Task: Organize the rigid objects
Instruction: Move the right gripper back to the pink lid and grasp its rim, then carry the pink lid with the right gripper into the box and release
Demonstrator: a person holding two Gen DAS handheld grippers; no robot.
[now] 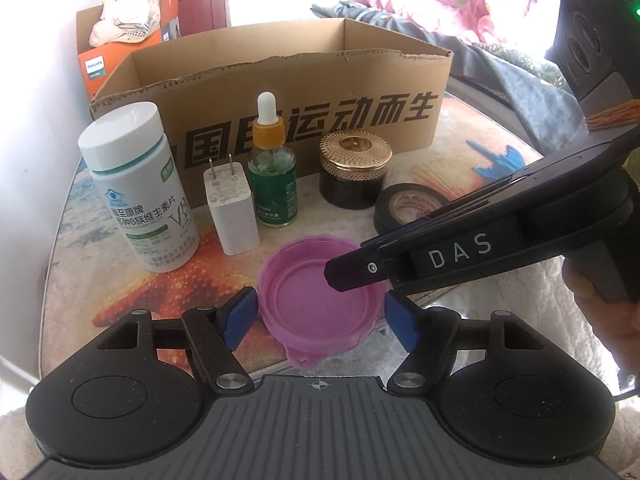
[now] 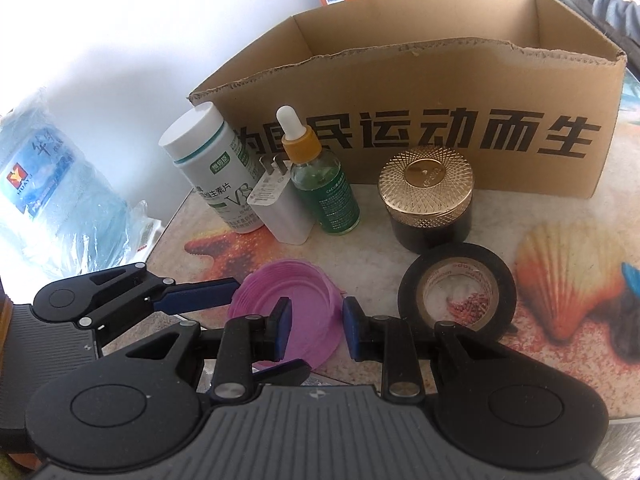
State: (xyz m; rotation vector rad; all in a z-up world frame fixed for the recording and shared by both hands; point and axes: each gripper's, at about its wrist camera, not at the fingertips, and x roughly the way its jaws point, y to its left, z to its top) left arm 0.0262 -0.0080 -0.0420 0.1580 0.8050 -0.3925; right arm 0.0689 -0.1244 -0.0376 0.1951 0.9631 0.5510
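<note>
Purple lid [image 1: 320,300] lies upturned between the left gripper's [image 1: 320,316] parted fingers, untouched, while the right gripper [image 2: 314,330] pinches its rim, before a cardboard box [image 1: 280,92].

The purple lid [image 2: 296,312] is partly hidden behind gripper fingers, and the cardboard box [image 2: 440,92] hides its own floor.

The left gripper [image 1: 318,318] straddles a purple lid [image 1: 316,304] lying upside down on the bench [image 1: 460,152], its blue pads apart from the rim. The right gripper [image 1: 340,274] reaches over the lid's right edge.
</note>
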